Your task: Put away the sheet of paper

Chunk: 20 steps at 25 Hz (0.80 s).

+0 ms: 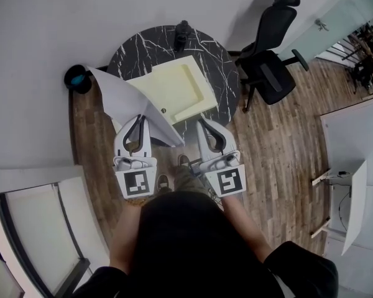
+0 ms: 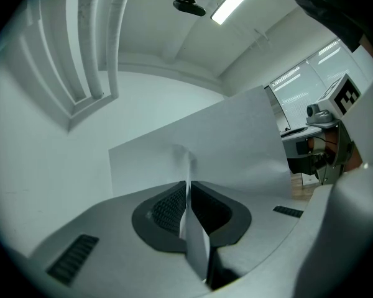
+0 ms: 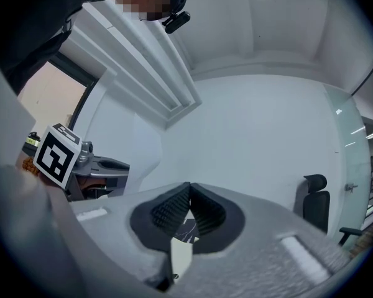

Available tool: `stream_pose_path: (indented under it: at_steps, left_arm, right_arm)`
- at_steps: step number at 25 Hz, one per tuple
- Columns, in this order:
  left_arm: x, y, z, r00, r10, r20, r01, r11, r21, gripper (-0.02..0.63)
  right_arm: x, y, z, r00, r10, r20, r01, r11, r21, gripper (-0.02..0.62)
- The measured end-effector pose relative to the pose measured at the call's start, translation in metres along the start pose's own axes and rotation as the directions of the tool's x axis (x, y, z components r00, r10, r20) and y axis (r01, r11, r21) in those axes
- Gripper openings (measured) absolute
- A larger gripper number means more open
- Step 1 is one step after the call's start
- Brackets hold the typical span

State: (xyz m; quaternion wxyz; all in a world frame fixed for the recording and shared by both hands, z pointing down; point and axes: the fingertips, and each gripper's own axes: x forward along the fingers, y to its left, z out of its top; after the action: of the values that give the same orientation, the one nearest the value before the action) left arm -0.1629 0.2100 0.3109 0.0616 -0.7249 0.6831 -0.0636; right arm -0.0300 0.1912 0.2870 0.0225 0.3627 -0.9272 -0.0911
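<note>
A white sheet of paper [image 1: 127, 101] hangs in the air over the left edge of a round black marble table [image 1: 143, 48]. My left gripper [image 1: 143, 118] is shut on the sheet's near edge. In the left gripper view the paper [image 2: 236, 141] stands on edge between the pads and spreads out ahead of the left gripper [image 2: 188, 188]. A pale yellow folder [image 1: 174, 85] lies on the table. My right gripper [image 1: 202, 121] hovers at the folder's near right edge. In the right gripper view its jaws meet at the right gripper's tips [image 3: 189, 188], with nothing seen between them.
A black office chair [image 1: 270, 67] stands right of the table on the wooden floor. A small black bin [image 1: 78, 78] sits by the wall at the left. A dark object [image 1: 183, 33] rests at the table's far edge. White walls enclose the corner.
</note>
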Motion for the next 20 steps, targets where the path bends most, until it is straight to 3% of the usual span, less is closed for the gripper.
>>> stream_pose_path:
  at_steps: [11,20]
  left_arm:
    - [0.041,0.001,-0.003,0.999,0.026,-0.028,-0.025,0.999,0.036,0.038]
    - [0.093,-0.021,-0.011,0.996,0.019,-0.082,-0.010,0.993,0.116,0.038]
  right_arm:
    - [0.029,-0.041,-0.009,1.000,0.029,0.001,-0.029,1.000,0.004,0.000]
    - [0.042,-0.106,-0.027,0.999,0.033,0.002,-0.033,0.998,0.048,0.000]
